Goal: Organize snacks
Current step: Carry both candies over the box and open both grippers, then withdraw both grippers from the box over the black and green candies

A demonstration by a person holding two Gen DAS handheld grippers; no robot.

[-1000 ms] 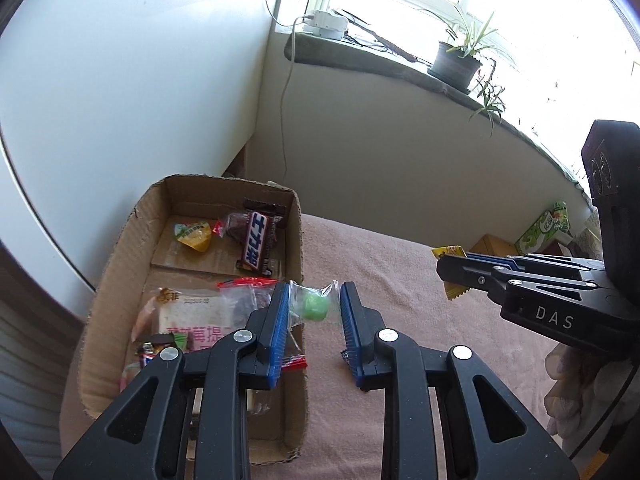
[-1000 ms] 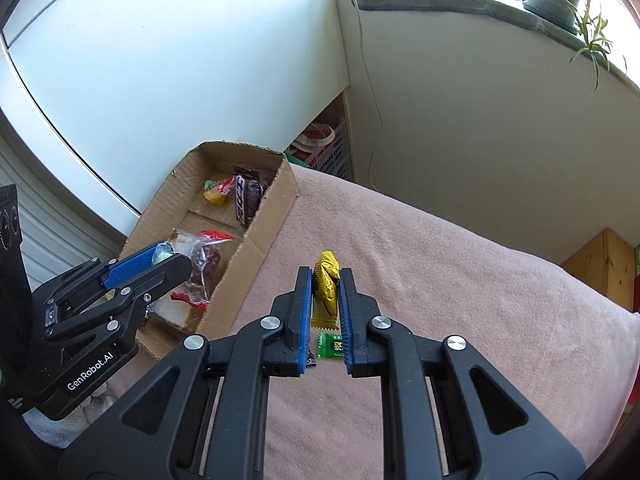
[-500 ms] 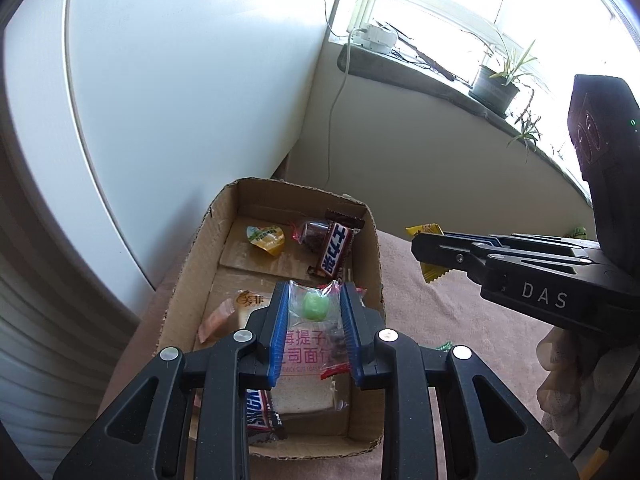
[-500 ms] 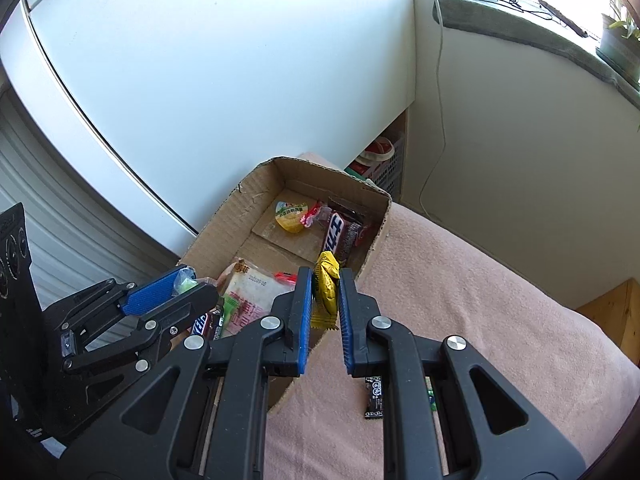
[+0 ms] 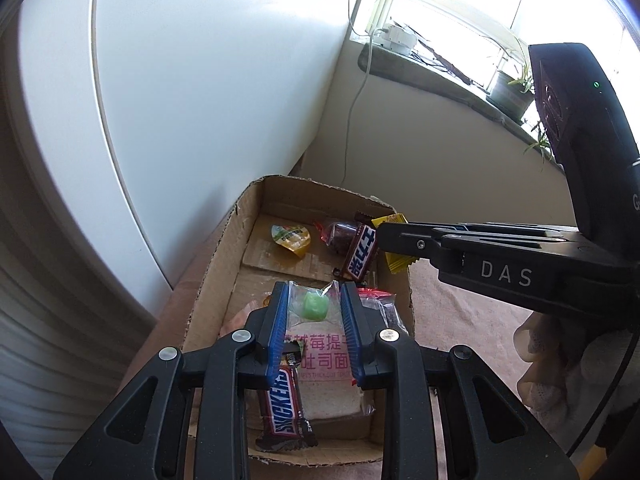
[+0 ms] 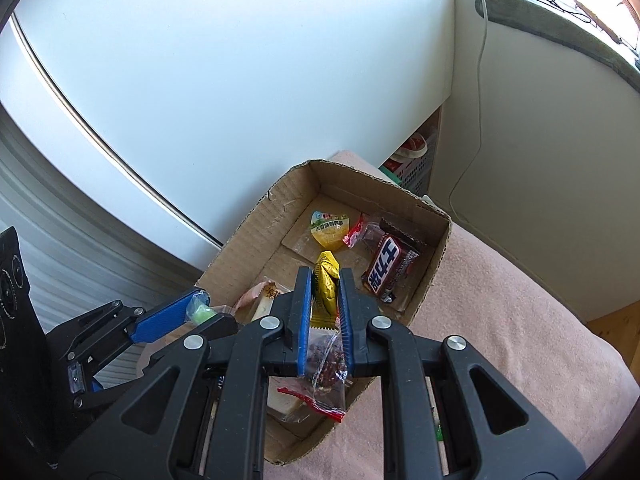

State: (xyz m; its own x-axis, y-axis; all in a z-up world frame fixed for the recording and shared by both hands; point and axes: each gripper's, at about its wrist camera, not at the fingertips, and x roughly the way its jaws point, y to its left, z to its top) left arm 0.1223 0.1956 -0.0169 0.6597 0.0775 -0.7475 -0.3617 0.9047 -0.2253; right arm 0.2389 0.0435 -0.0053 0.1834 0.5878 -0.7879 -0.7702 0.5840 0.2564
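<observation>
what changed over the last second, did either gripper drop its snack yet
No drop yet. Both grippers carried their snacks from over the pink cloth to above the cardboard box. The left gripper still pinches the clear-wrapped green candy; the right gripper stays clamped on the gold-wrapped candy. The snacks already in the box, including the Snickers bar, lie as before.

A green candy in clear wrap [image 5: 315, 307] and a yellow foil packet [image 6: 326, 288] are hanging above the open cardboard box [image 6: 244, 240]. Inside the box, 2 Snickers bars [image 5: 285, 408] are lying flat beside a toast pack [image 5: 332, 376] and a yellow jelly cup [image 6: 330, 229].
</observation>
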